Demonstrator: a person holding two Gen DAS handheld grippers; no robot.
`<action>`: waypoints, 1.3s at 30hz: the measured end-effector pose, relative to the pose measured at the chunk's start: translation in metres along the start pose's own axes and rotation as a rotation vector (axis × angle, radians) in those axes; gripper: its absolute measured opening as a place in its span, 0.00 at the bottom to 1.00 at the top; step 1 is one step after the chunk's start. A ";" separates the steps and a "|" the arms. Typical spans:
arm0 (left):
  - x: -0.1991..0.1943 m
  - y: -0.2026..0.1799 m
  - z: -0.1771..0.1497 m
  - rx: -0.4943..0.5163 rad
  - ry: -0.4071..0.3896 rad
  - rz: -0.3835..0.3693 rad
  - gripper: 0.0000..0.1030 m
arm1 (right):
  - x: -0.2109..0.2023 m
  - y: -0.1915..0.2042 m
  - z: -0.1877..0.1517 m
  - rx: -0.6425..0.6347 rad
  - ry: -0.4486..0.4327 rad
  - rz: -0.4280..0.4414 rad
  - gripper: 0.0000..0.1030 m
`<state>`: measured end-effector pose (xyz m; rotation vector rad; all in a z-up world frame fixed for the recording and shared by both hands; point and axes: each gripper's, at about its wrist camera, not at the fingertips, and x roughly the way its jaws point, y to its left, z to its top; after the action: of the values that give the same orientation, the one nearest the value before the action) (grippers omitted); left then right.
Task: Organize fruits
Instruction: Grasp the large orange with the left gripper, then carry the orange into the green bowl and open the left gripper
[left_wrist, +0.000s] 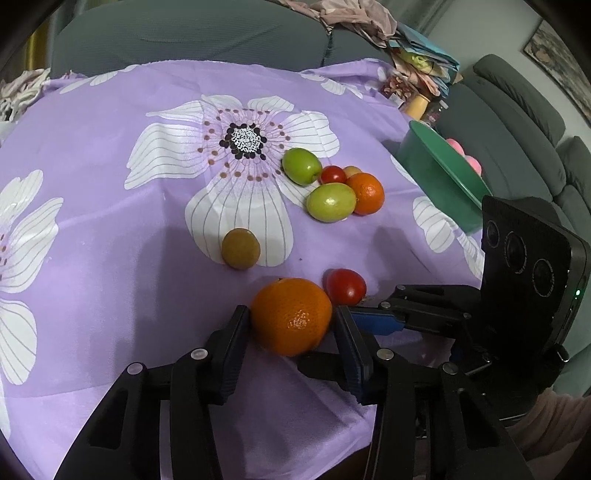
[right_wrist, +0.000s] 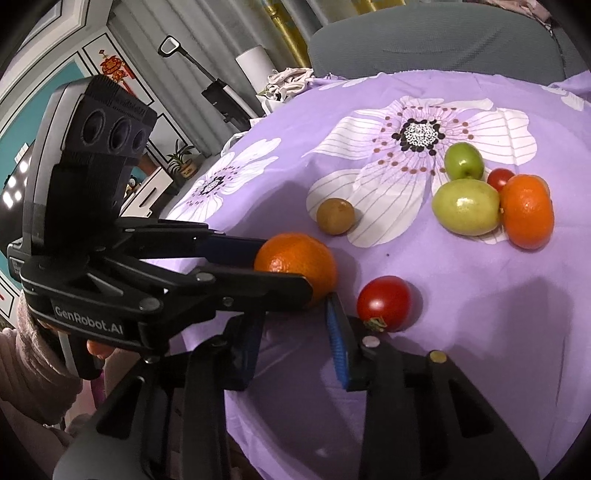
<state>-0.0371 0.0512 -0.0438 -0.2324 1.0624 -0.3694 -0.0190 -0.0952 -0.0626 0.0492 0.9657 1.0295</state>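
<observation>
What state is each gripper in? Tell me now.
Left gripper: closed on the orange.
Right gripper: slightly open, nothing between the jaws; the tomato sits just outside.

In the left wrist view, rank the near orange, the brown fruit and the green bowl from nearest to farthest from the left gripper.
1. Near orange: between the jaws of the left gripper.
2. Brown fruit: beyond it, slightly left, on a white petal of the purple cloth.
3. Green bowl: farthest, far right at the cloth's edge.
</observation>
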 end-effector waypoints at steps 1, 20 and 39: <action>-0.002 0.000 0.000 0.001 -0.006 -0.003 0.45 | -0.002 0.000 -0.001 -0.002 -0.007 -0.001 0.32; -0.017 -0.081 0.047 0.199 -0.108 -0.011 0.45 | -0.084 -0.004 0.006 -0.068 -0.245 -0.151 0.32; 0.053 -0.213 0.119 0.432 -0.071 -0.162 0.45 | -0.195 -0.089 -0.010 0.104 -0.453 -0.402 0.32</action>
<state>0.0519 -0.1642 0.0460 0.0556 0.8722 -0.7198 0.0053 -0.2923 0.0181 0.1604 0.5802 0.5612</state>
